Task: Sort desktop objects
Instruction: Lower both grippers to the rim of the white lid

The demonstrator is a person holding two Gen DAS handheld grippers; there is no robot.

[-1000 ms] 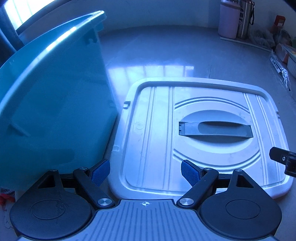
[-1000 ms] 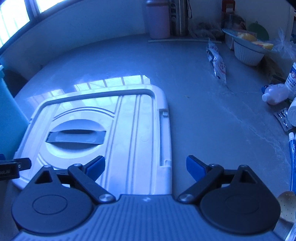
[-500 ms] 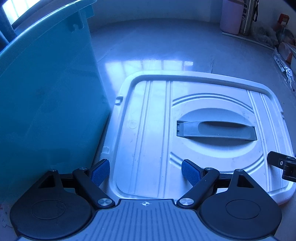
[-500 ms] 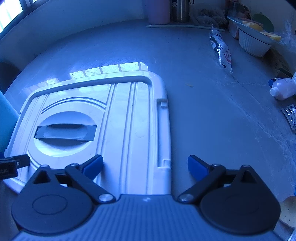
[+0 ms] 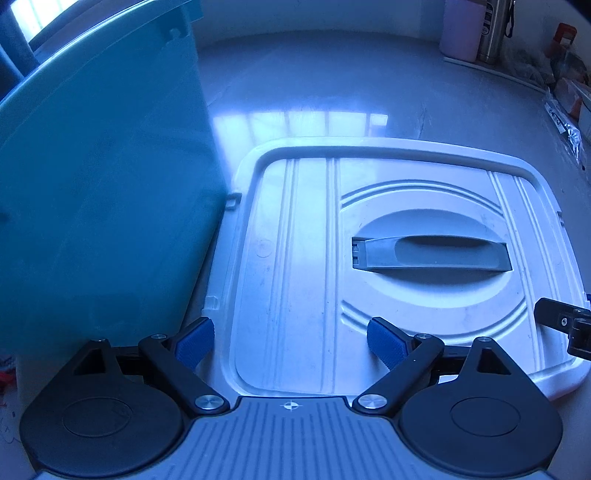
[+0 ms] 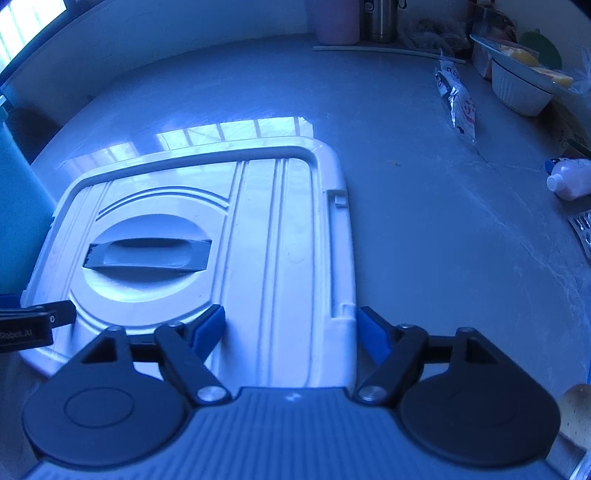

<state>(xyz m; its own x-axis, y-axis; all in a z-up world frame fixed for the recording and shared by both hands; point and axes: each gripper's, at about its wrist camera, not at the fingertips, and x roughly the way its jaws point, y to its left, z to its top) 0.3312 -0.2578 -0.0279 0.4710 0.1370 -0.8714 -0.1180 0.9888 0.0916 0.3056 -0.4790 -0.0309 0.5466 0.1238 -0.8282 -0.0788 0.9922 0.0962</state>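
Note:
A white plastic lid [image 5: 303,266] with a grey recessed handle [image 5: 430,253] lies flat on the grey table. It also shows in the right wrist view [image 6: 266,254]. A teal storage bin [image 5: 103,192] stands at its left side. My left gripper [image 5: 290,339] is open, its fingers straddling the lid's near left corner. My right gripper [image 6: 291,332] is open, its fingers straddling the lid's near right edge, narrower than before. Each gripper's fingertip shows at the edge of the other view.
At the back stand a pink tumbler [image 5: 461,29] and a steel flask [image 5: 493,31]. On the right lie a snack packet [image 6: 458,103], a white ribbed bowl [image 6: 517,88], a small white bottle [image 6: 569,177] and a blister pack [image 6: 581,229].
Both grippers have moved forward and lower over the lid's near edge. The right gripper's fingers have closed in somewhat around the lid's right rim. The lid has not moved.

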